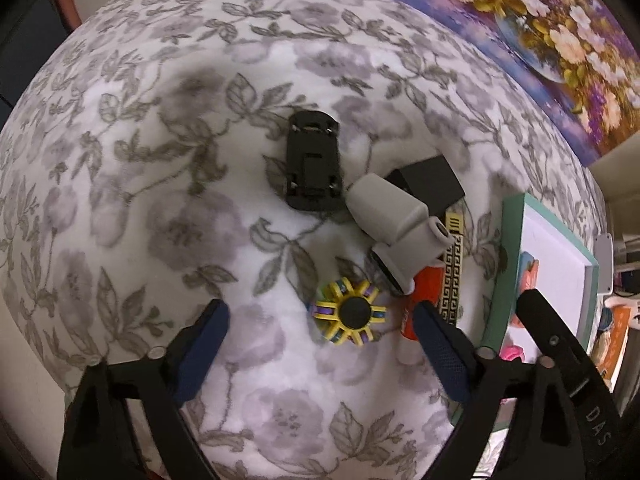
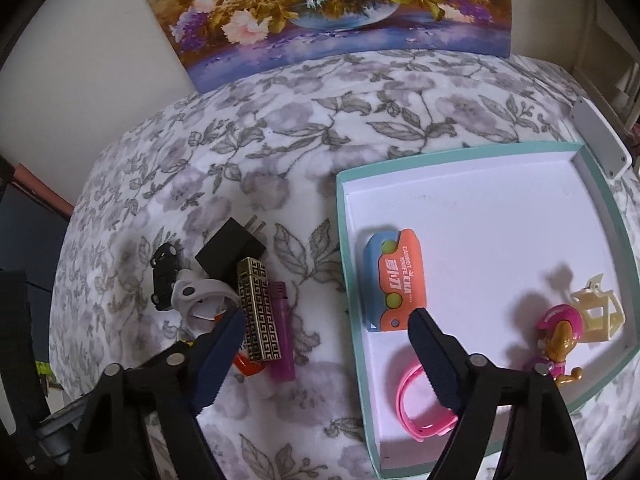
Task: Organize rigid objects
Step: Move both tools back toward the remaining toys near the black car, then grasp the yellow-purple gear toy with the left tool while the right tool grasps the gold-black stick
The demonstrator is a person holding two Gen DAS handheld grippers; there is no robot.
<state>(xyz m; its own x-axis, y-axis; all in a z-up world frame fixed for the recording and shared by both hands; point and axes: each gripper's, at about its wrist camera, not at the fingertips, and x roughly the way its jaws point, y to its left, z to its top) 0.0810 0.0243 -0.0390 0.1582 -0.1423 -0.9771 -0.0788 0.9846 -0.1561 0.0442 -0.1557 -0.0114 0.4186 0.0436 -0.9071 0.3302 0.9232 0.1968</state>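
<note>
Left gripper (image 1: pixel 320 316), jaws wide and empty, hangs over the spinner toy (image 1: pixel 350 312) at lower centre. Right gripper (image 2: pixel 328 320), also wide and empty, straddles the tray rim (image 2: pixel 348 264). Centre, descend, then close.

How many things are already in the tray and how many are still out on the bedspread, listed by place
In the tray: 4 — orange and blue case, pink band, pup figure, cream clip.
On the bedspread: 7 — black toy car, black plug, grey holder, patterned lighter, purple lighter, orange tube, yellow spinner.
Total: 11
</note>
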